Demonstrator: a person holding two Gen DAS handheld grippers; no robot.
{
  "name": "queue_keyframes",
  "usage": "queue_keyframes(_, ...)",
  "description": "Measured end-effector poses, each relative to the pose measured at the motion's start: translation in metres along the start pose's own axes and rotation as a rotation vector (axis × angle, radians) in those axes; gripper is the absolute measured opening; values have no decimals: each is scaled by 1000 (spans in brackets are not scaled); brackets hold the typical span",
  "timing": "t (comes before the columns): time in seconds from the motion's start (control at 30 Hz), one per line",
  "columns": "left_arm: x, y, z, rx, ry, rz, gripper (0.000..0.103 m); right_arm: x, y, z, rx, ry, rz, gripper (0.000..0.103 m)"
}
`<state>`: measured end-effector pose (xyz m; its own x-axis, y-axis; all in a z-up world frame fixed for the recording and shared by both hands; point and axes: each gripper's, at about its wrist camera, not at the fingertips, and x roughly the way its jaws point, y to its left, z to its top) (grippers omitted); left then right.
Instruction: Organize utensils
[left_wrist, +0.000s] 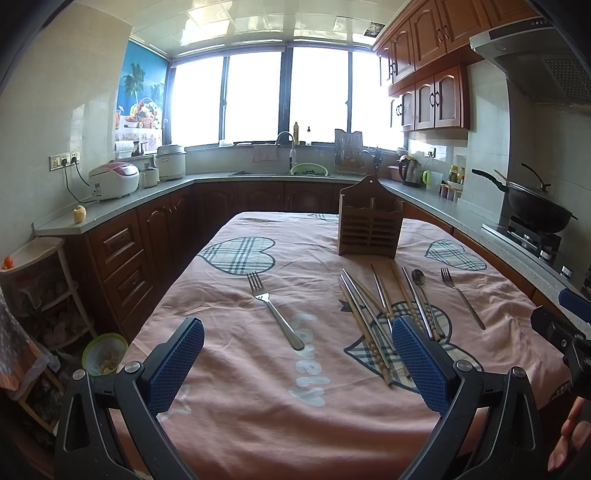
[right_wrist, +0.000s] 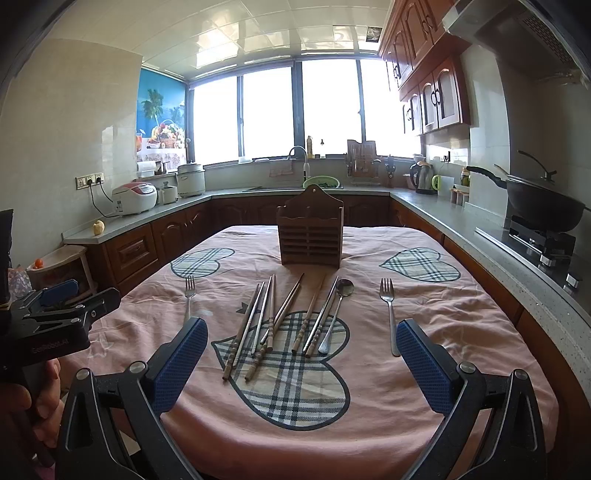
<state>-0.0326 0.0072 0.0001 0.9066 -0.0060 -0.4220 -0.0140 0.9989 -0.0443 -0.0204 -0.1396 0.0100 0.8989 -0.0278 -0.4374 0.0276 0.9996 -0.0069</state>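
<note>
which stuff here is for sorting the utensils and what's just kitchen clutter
For the job:
wooden utensil holder
chopsticks
spoon
left fork
right fork

Just lying about:
rice cooker
kettle
wok on the stove
green basin by the sink
apple on the counter

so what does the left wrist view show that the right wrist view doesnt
Only the left wrist view shows the bin on the floor beside the table, and the right gripper at its right edge.

Only the right wrist view shows the left gripper at its left edge, and the whole plaid heart under the chopsticks.

Both show the wooden holder, two forks, one on each side, the spoon, and each view's own gripper open and empty.
</note>
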Motion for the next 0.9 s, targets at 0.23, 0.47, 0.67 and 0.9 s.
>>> queue_keyframes(0.23,1,0,0,-1,1,-1,102,0,0,0,0,-1,0,103)
queue_keyframes(0.47,1,0,0,0,0,0,102,0,0,0,-1,0,0,103)
queue_keyframes(0.67,5,1,1,-3,9,-2,102,0,1,1,1,3,4,103)
queue_keyframes(0.9,29,5,9,-4,73,-19,102,12,-4,7,13,25,14,103)
